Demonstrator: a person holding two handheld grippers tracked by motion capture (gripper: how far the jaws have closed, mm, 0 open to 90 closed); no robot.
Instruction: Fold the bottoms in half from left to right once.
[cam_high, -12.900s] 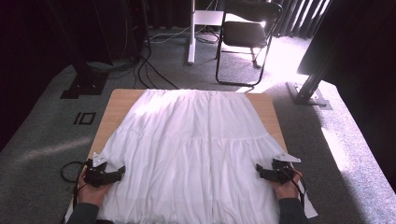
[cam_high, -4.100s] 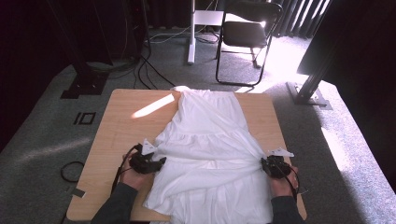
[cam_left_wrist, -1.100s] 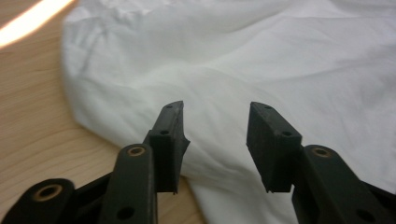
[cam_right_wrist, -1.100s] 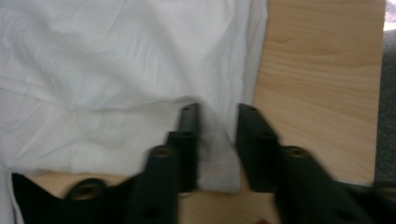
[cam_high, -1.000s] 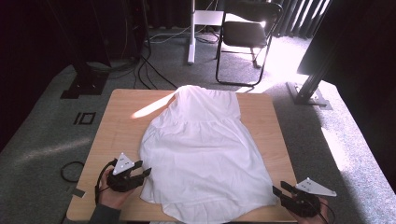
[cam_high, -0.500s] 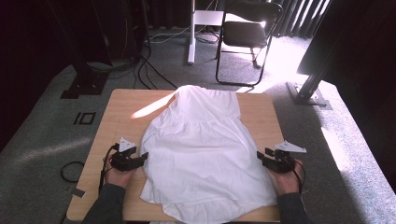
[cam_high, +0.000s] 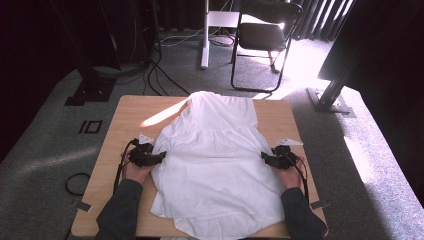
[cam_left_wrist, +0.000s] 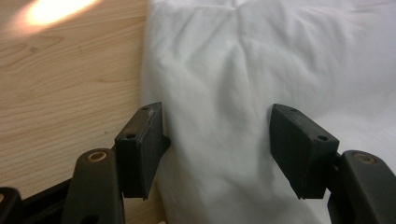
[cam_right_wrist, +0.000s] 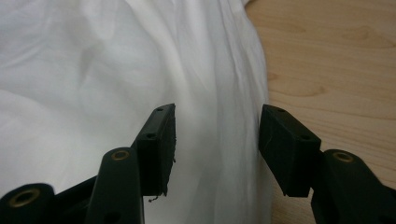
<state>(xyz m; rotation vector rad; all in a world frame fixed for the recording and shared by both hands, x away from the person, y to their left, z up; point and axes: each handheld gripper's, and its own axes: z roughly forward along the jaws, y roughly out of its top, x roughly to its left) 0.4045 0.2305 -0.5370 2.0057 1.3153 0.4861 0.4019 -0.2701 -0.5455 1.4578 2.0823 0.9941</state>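
While you've got both hands low on the light wooden table (cam_high: 120, 112), the white cotton dress (cam_high: 215, 160) lies flat in the middle, folded in at the sides, narrow top at the far end and hem hanging off the near edge. Your left gripper (cam_high: 161, 157) sits right at the dress's left fold, jaws apart and just been opening; the left gripper view shows the cloth edge (cam_left_wrist: 154, 84) between them, not pinched. Your right gripper (cam_high: 263, 158) is at the right fold, jaws also apart and just been opening, straddling that edge (cam_right_wrist: 254, 88) without pressing it.
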